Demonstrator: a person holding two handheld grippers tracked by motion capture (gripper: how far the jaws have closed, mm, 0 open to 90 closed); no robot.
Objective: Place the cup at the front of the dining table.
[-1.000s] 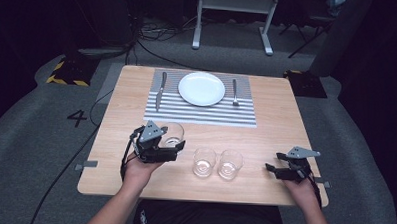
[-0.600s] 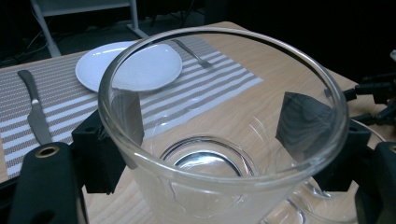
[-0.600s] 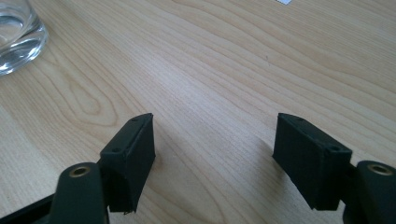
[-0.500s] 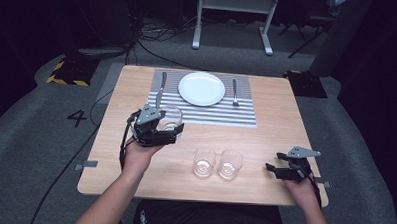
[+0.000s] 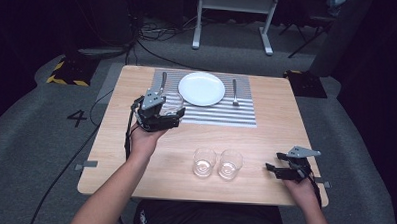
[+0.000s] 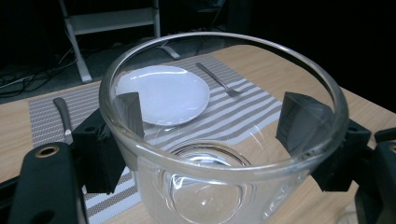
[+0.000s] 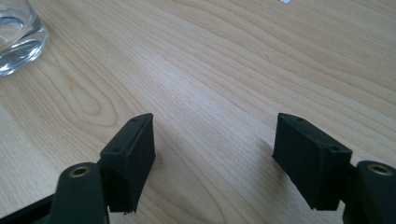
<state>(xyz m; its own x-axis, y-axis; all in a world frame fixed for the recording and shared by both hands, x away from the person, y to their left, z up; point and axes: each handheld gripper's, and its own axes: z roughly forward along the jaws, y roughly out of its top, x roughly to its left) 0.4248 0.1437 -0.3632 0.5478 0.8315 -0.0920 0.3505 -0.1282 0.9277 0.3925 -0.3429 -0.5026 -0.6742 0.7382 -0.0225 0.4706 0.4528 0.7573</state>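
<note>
Left gripper (image 5: 170, 112) clamped on a clear round drinking glass (image 6: 219, 154), pads on the outer wall below the rim, glass upright, carried above the grey striped placemat (image 5: 236, 113) near the round white plate (image 5: 202, 88); likely headed for a spot in the setting. Right gripper (image 5: 274, 163) open, empty, resting low over the wooden table (image 5: 286, 110), probably waiting beside the two remaining clear glasses (image 5: 217, 163).

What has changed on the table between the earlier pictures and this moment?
The left gripper, shut on a glass, has carried it away from the table's near edge onto the striped placemat, beside the plate. The right gripper, the two glasses, the knife and the fork stayed in place.
</note>
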